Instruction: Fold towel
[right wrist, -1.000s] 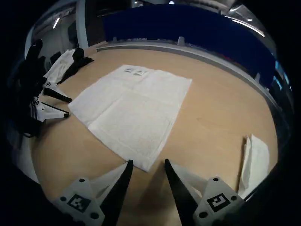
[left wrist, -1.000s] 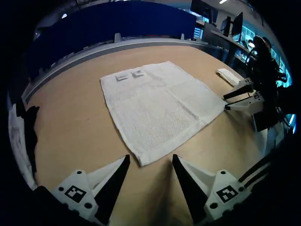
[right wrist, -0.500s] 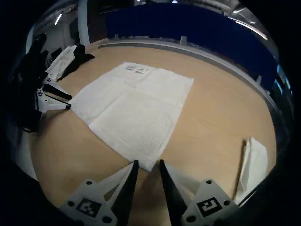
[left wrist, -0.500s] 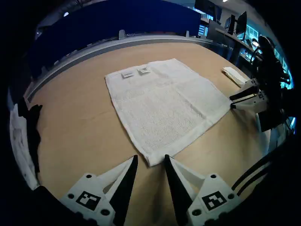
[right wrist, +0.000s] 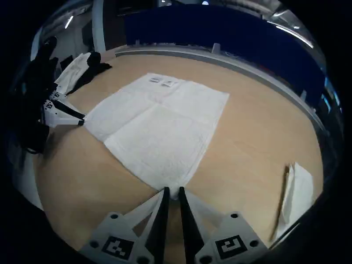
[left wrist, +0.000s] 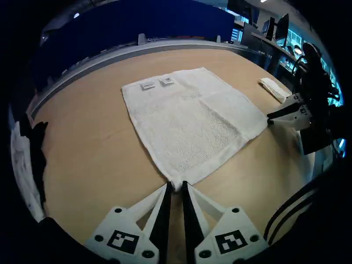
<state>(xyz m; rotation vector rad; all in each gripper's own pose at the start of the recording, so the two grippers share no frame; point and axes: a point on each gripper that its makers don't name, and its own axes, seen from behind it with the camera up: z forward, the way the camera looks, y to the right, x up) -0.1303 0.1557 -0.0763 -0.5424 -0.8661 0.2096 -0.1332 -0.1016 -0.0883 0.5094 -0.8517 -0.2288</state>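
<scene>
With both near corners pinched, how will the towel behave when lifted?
The towel lies flat with fold creases, so it probably hangs floppy, sagging between the left gripper and right gripper. Its nubby terry surface likely grips rather than slips. It looks thin, probably light.

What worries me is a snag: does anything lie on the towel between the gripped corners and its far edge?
Nothing visible does. The white towel lies flat, with only two small labels near its far edge; left gripper and right gripper pinch its near corners.
</scene>
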